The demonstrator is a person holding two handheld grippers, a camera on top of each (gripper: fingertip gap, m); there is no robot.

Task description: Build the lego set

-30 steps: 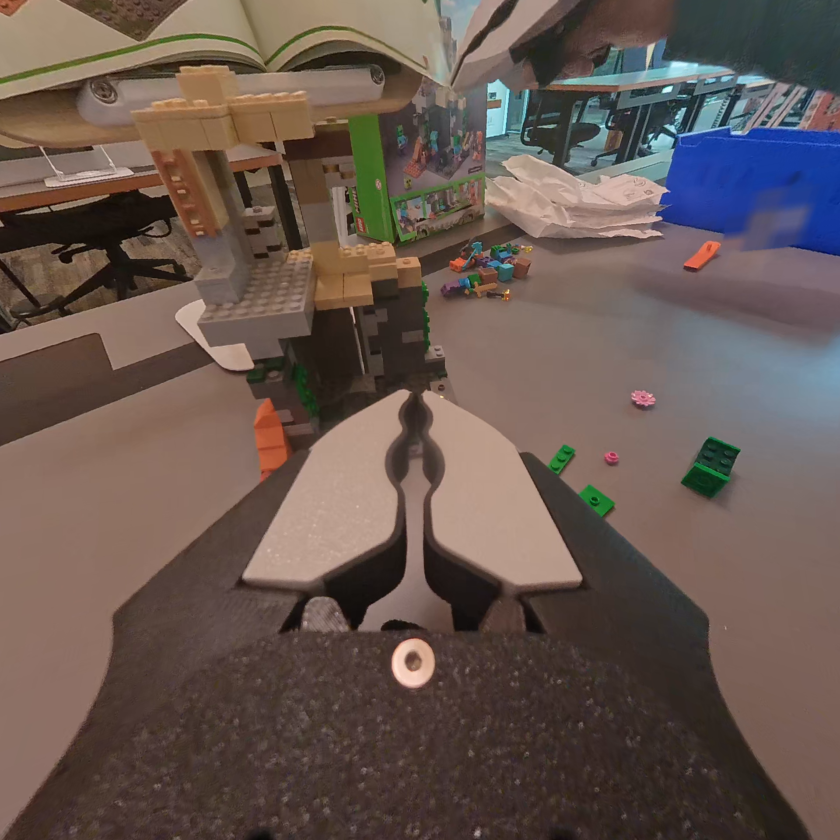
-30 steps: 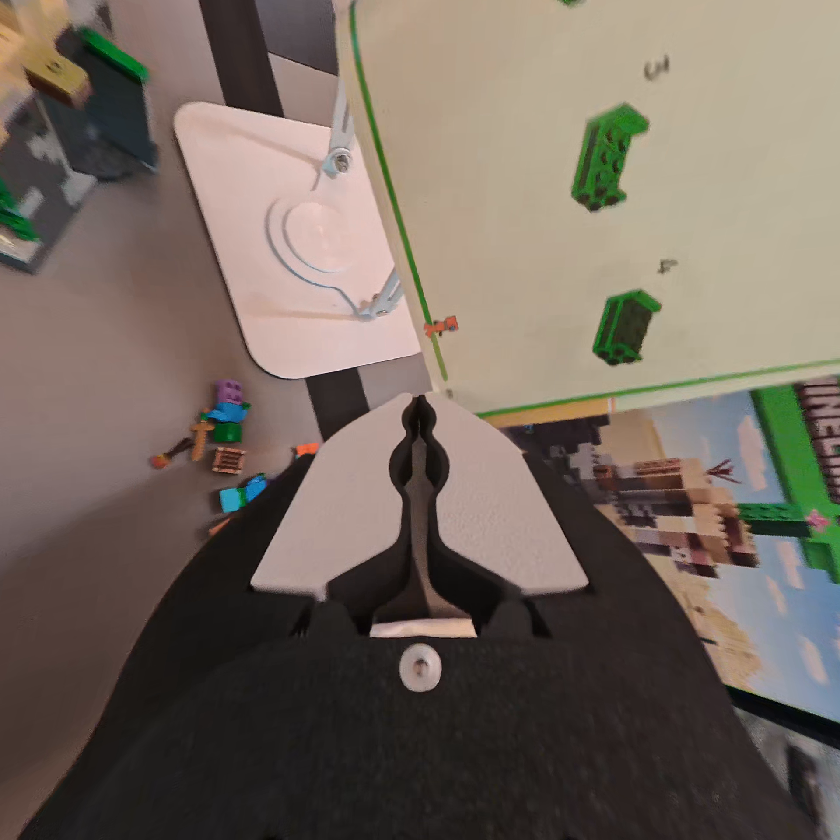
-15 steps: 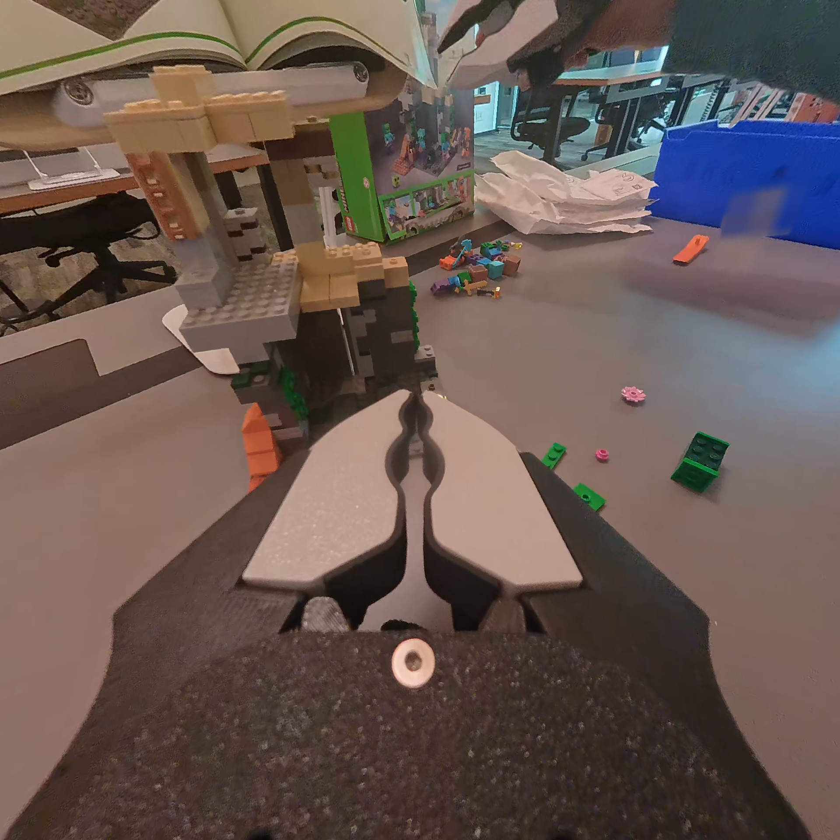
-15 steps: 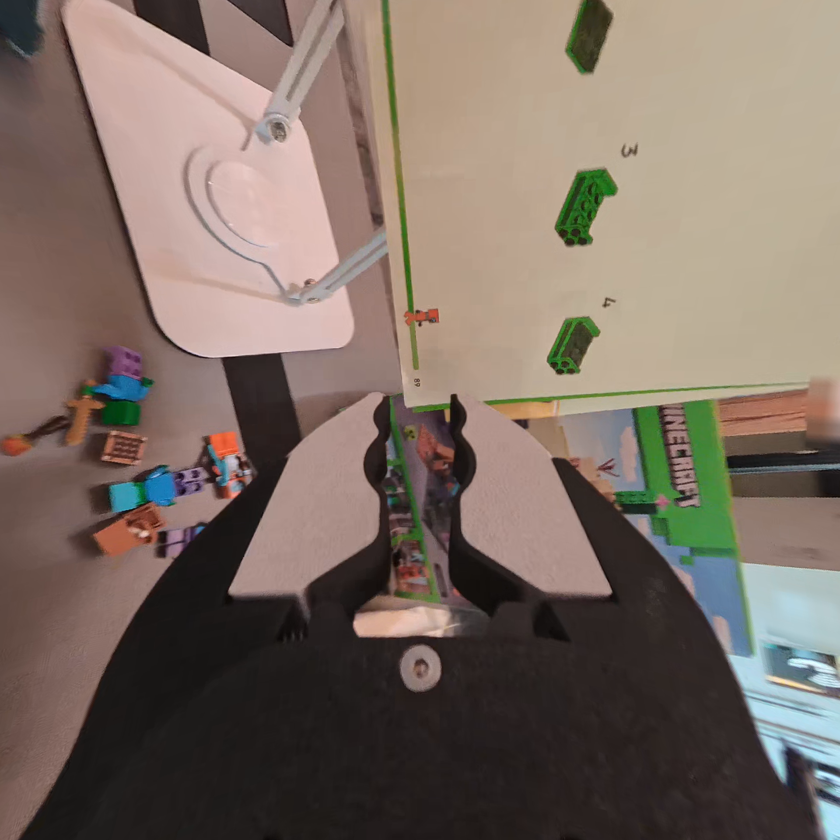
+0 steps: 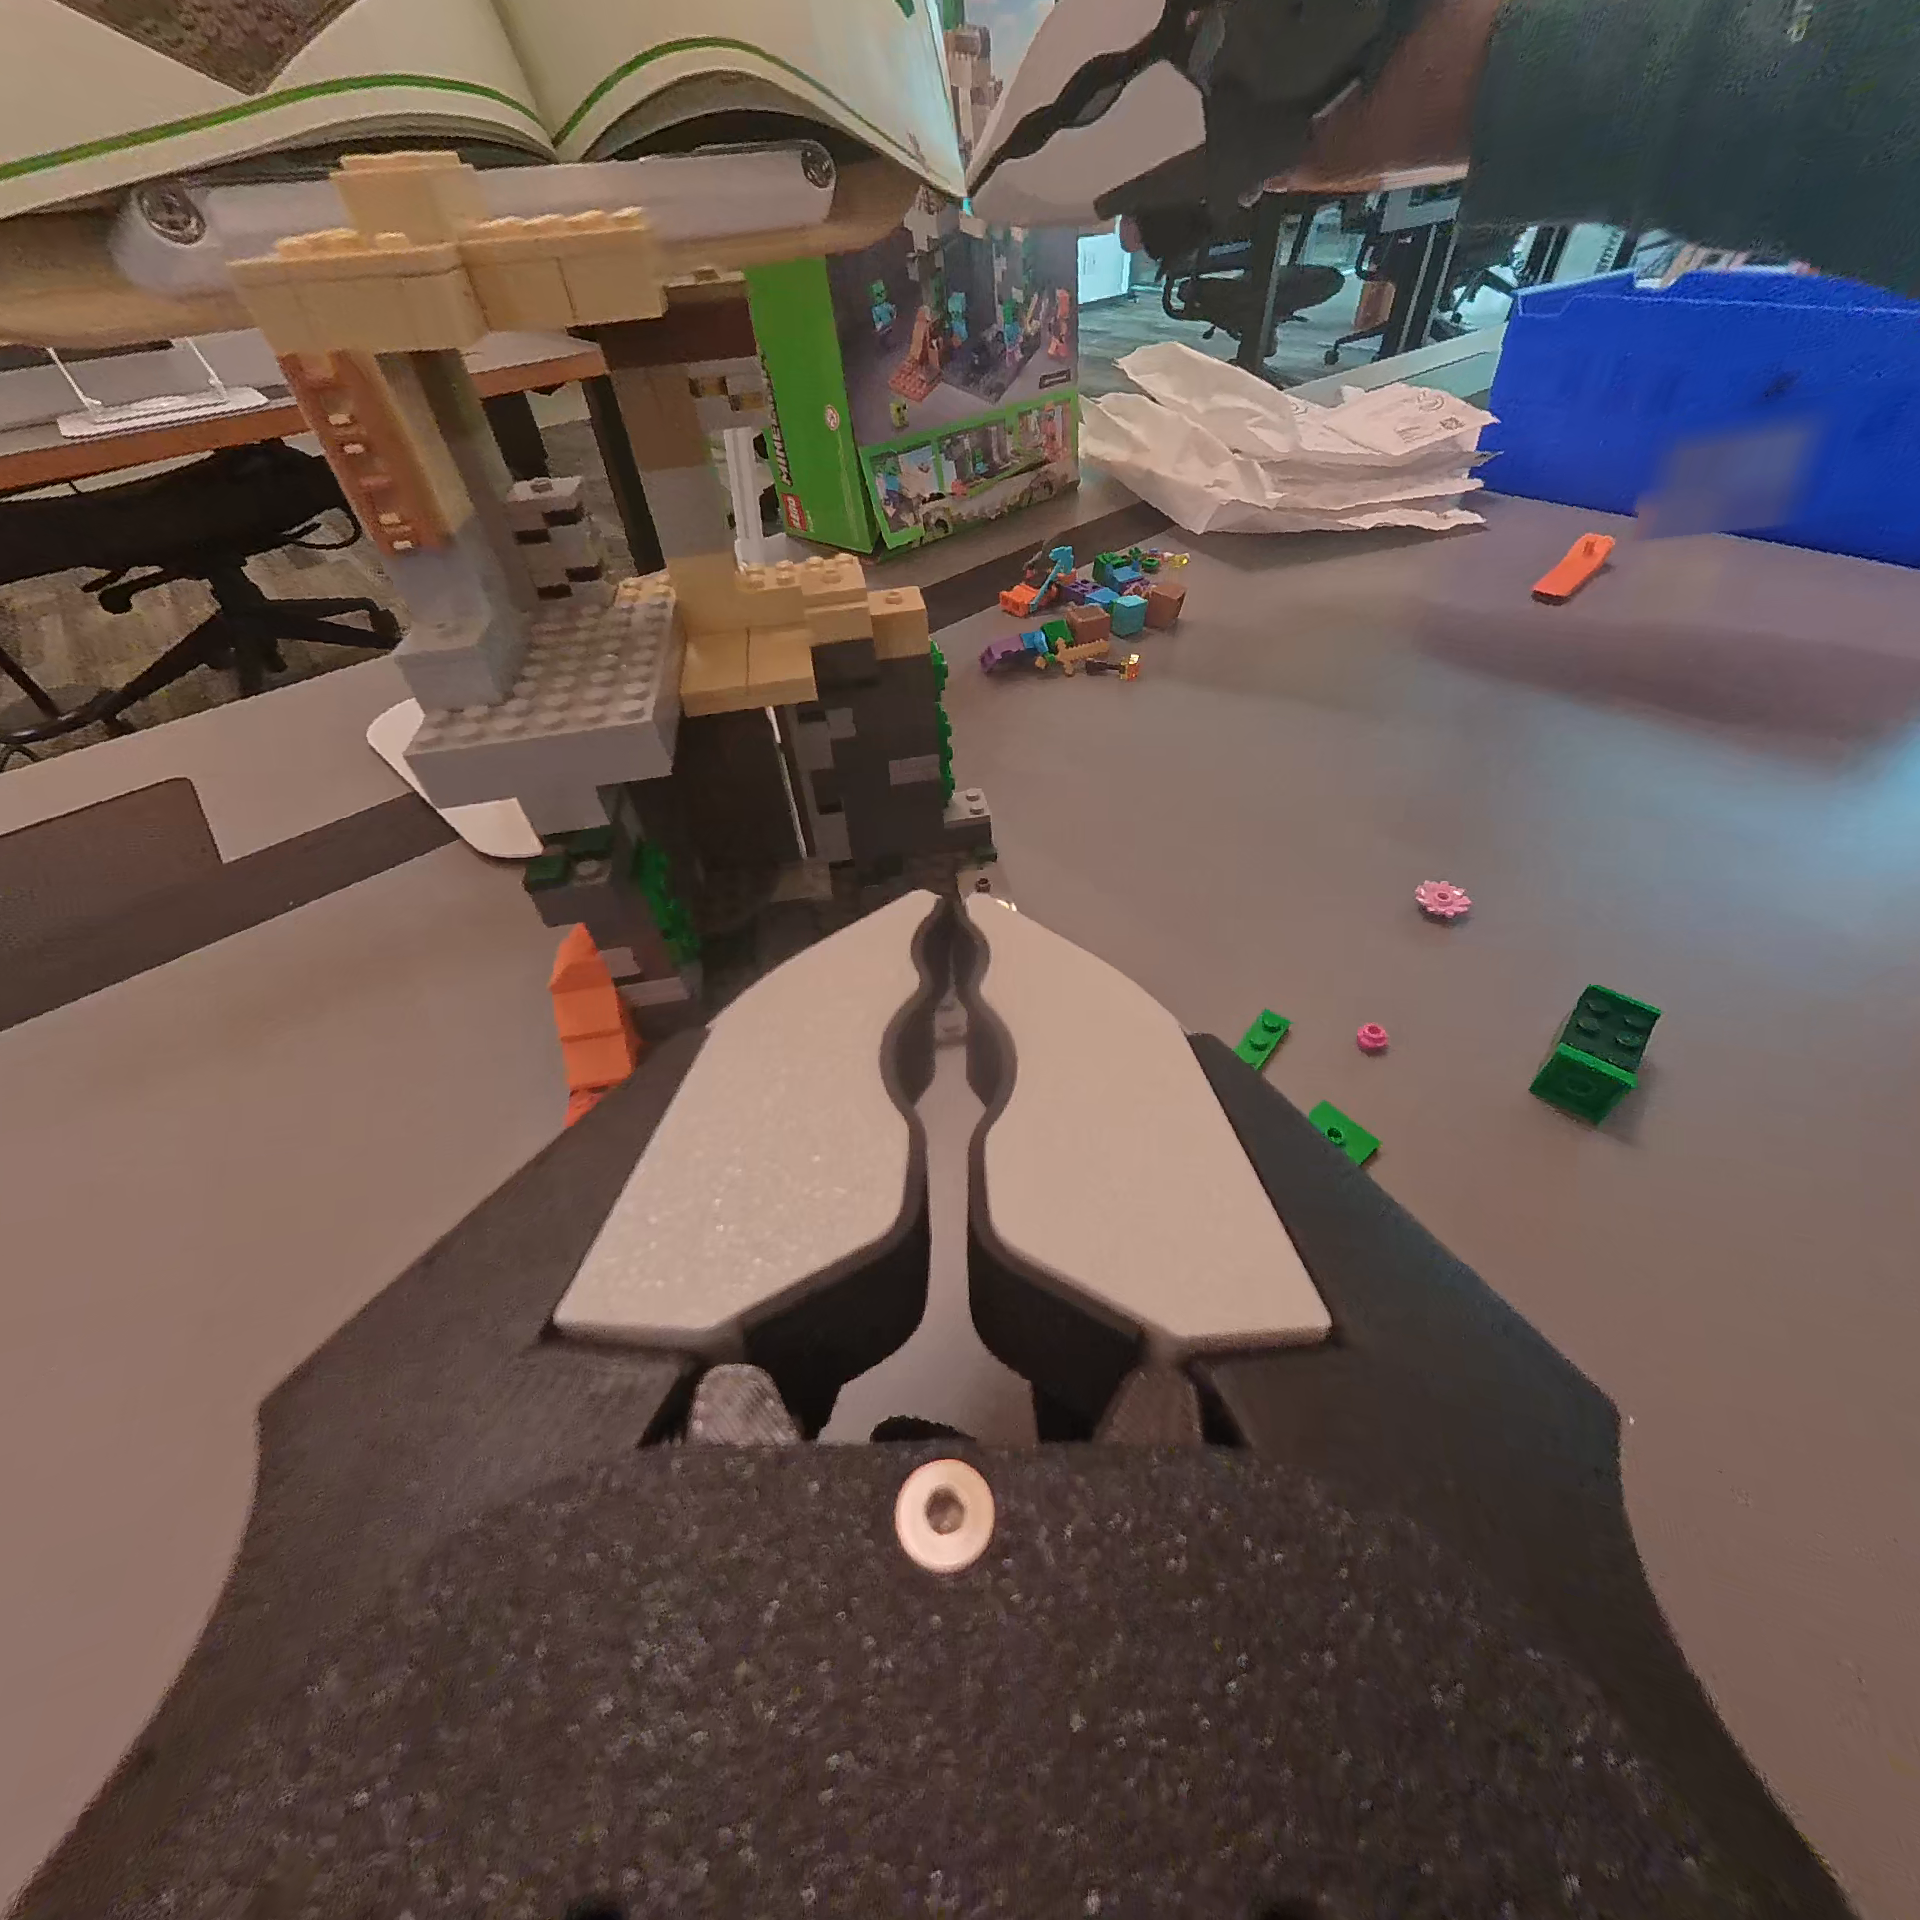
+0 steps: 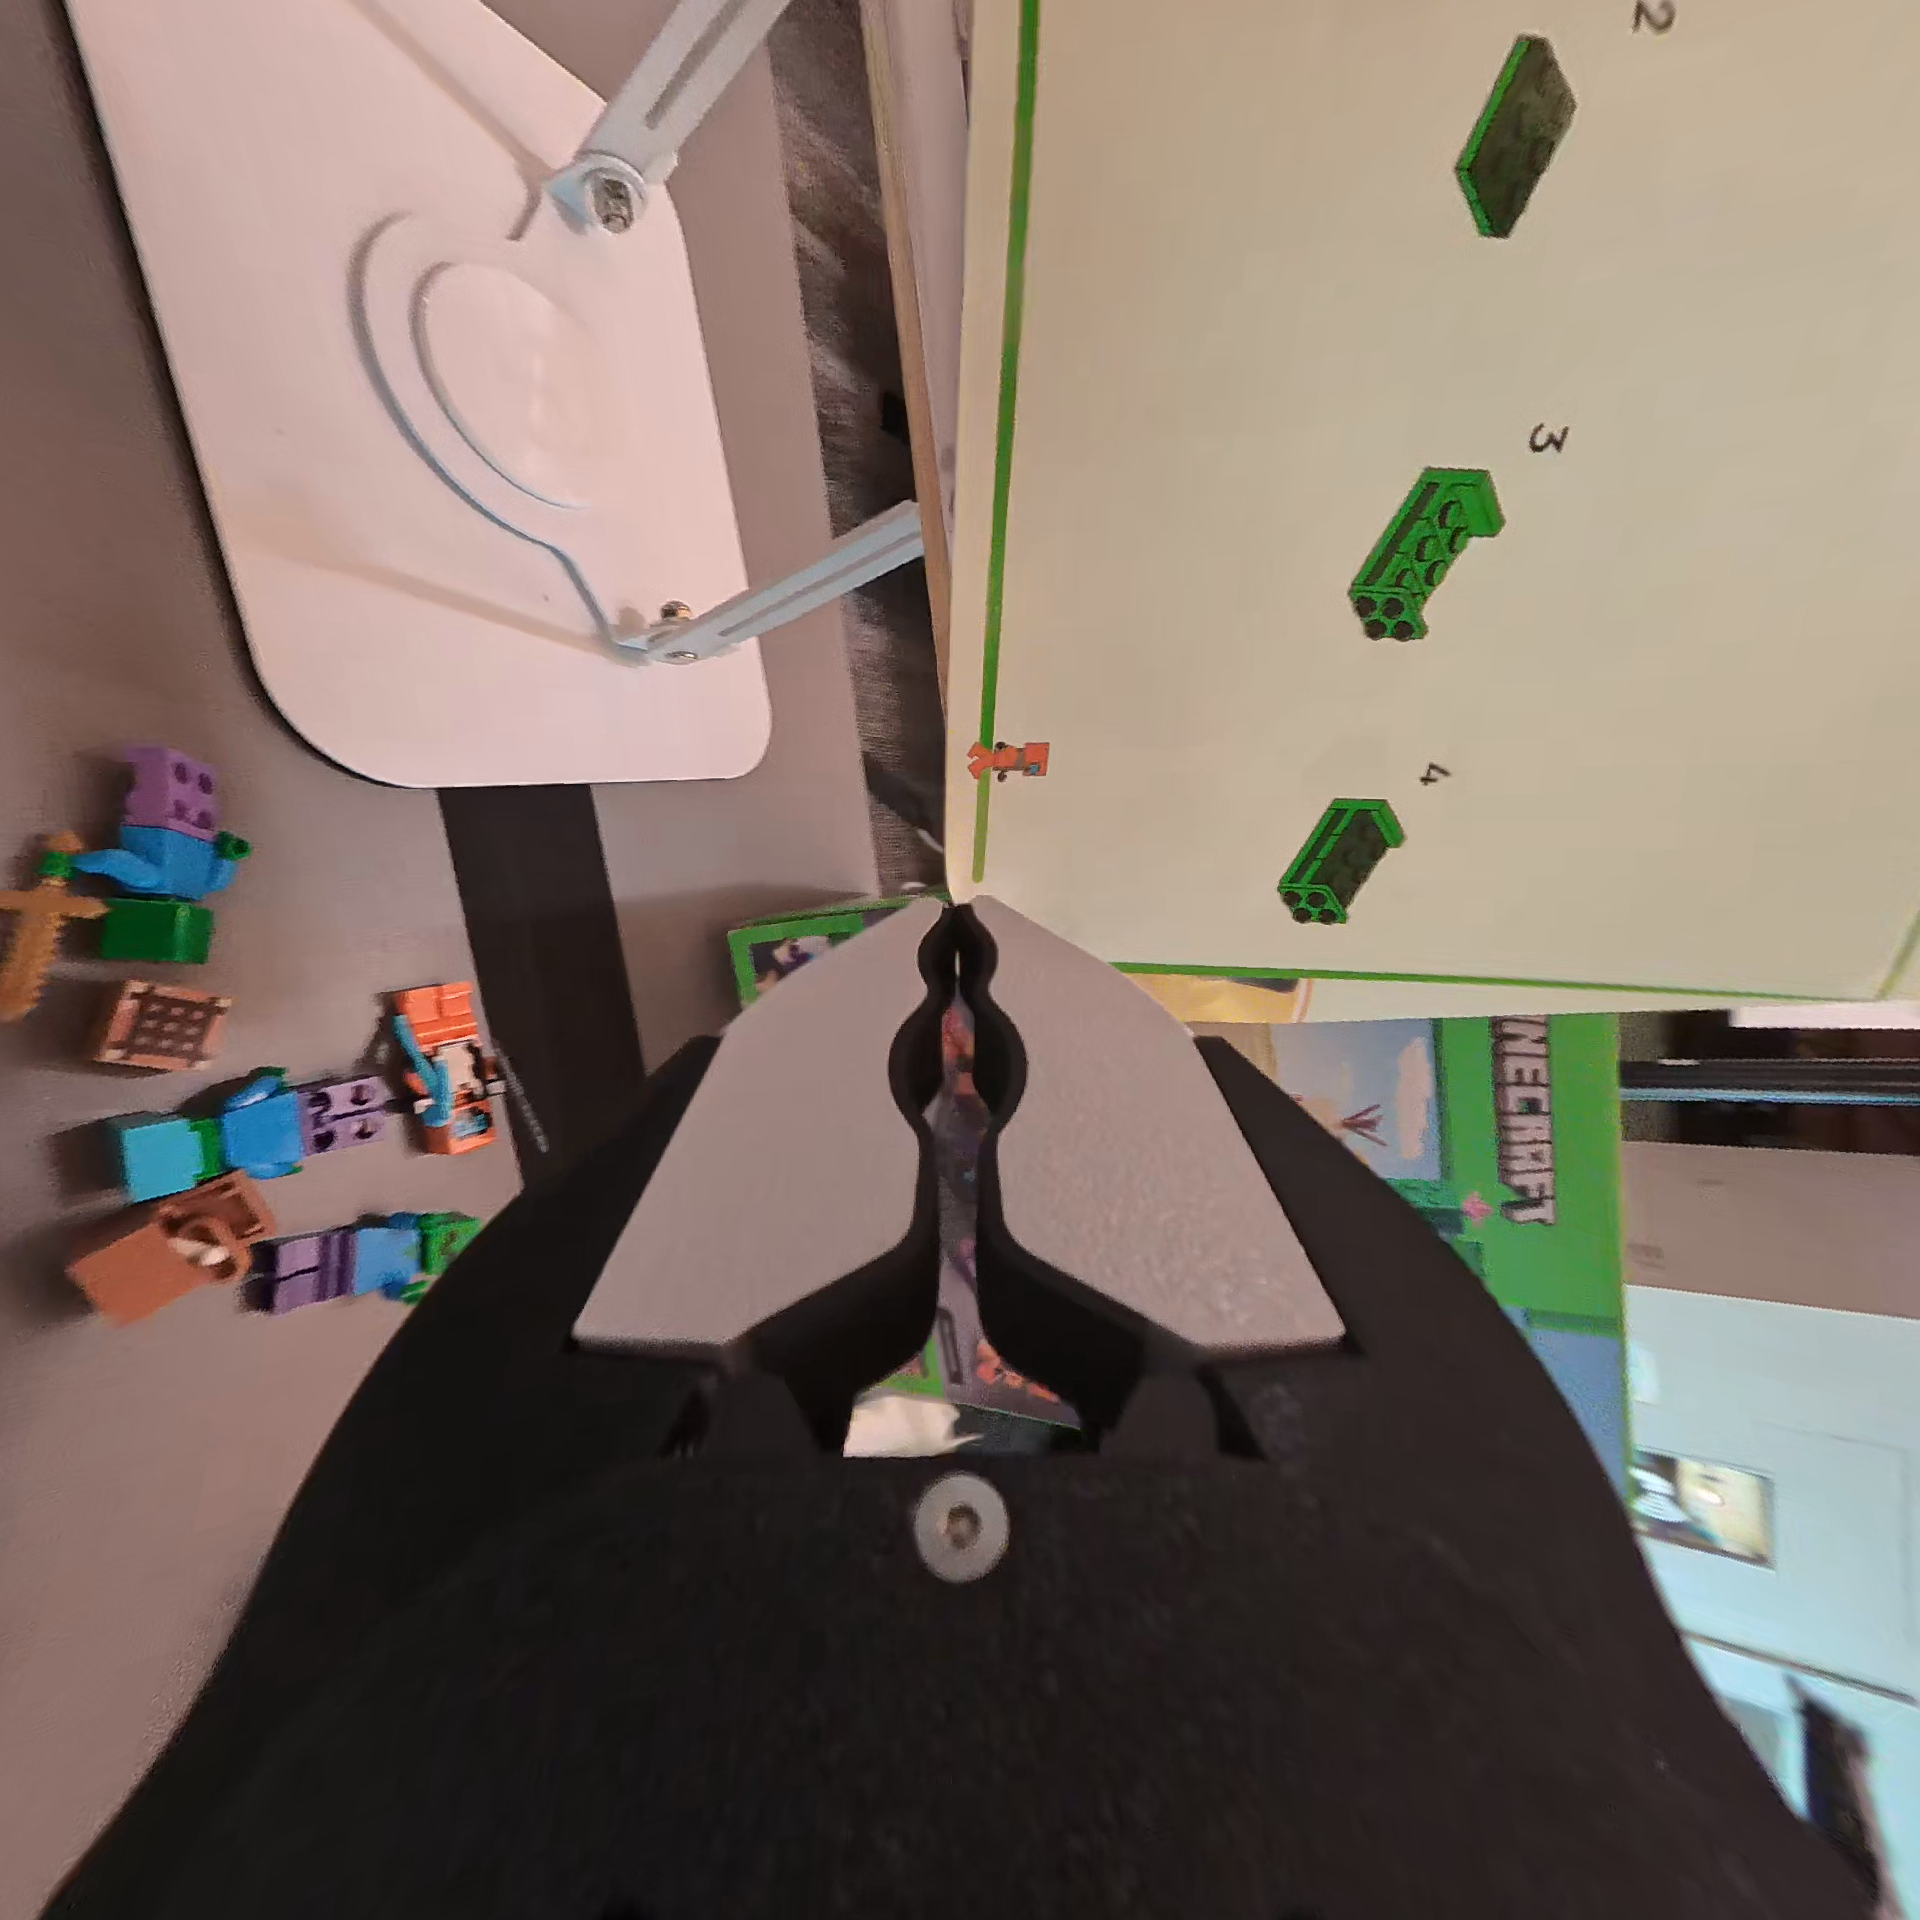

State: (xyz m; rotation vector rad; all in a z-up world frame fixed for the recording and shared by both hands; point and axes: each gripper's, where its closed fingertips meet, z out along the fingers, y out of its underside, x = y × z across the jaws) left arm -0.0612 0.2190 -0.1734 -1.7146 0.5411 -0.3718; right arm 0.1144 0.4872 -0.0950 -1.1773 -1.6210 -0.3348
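Note:
A tall lego build (image 5: 675,665) of tan, grey, dark and green bricks stands on the grey table just beyond my left gripper (image 5: 951,914), which is shut and empty near its base. The open instruction booklet (image 5: 416,62) rests on a stand above the build. My right gripper (image 6: 951,912) is shut on the lower corner of a booklet page (image 6: 1455,312) showing green brick steps. It also shows in the left wrist view (image 5: 1081,156), at the booklet's right edge. Loose pieces lie to the right: a green brick (image 5: 1595,1055), two green plates (image 5: 1262,1037) and a pink flower (image 5: 1442,899).
Minifigures and small parts (image 6: 260,1091) lie in a pile near the stand's white base (image 6: 416,395). The set's green box (image 5: 914,416), white paper bags (image 5: 1278,436), an orange separator tool (image 5: 1569,566) and a blue bin (image 5: 1714,395) are at the back right. Spacing between my two grippers at the tips: around 35 centimetres. To reach the pink flower (image 5: 1442,899) in a straight line is about 20 centimetres for my left fingers, about 30 centimetres for my right.
My right gripper opened, moved to the page's lower corner and has shut on it. My left gripper has stayed shut and drifted slightly in front of the build.

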